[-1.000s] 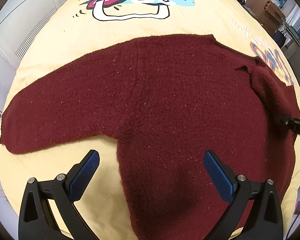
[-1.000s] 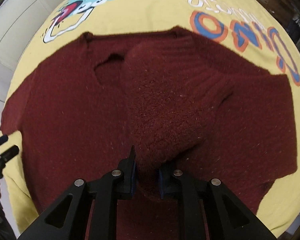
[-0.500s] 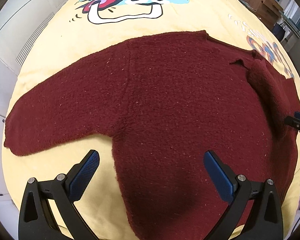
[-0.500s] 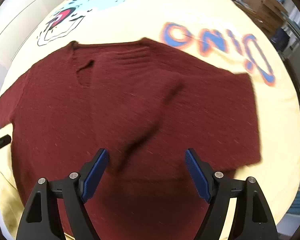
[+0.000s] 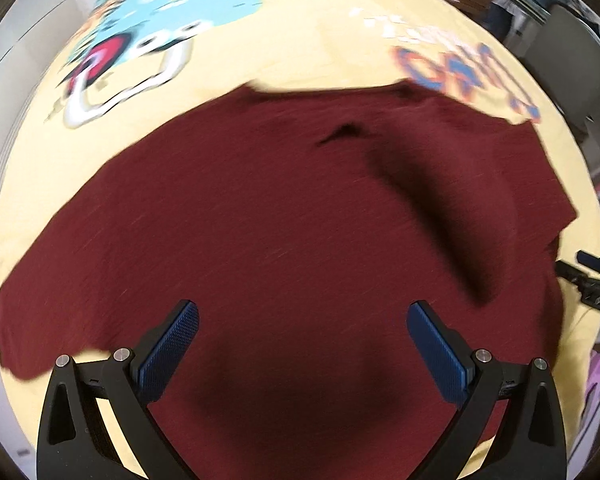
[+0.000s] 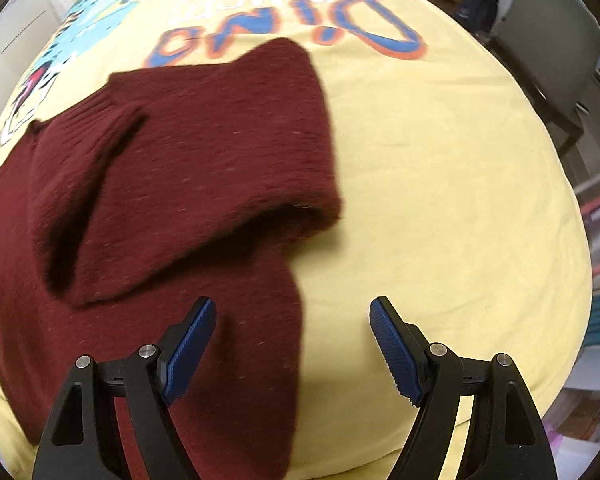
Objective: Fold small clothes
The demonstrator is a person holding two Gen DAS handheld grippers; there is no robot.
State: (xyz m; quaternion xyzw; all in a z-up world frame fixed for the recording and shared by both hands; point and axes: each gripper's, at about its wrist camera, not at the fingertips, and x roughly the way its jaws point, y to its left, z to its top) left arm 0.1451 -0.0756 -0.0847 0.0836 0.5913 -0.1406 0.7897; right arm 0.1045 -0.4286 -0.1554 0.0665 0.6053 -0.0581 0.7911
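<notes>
Both tools, left [image 5: 302,354] and right [image 6: 292,350], gape empty; the sweater's [image 6: 172,184] folded sleeve [image 6: 220,148] at 11 o'clock may spring open unpinned.

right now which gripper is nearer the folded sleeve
Right. The right gripper hangs open just below the folded sleeve. The left gripper, also open, sits over the sweater body, with that sleeve off to its right.

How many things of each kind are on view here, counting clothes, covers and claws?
Sweater: 1, dark red, one sleeve folded over the body
Yellow printed cover: 1
Claws: 2, left claw and right claw, both open and empty
Total: 4
</notes>
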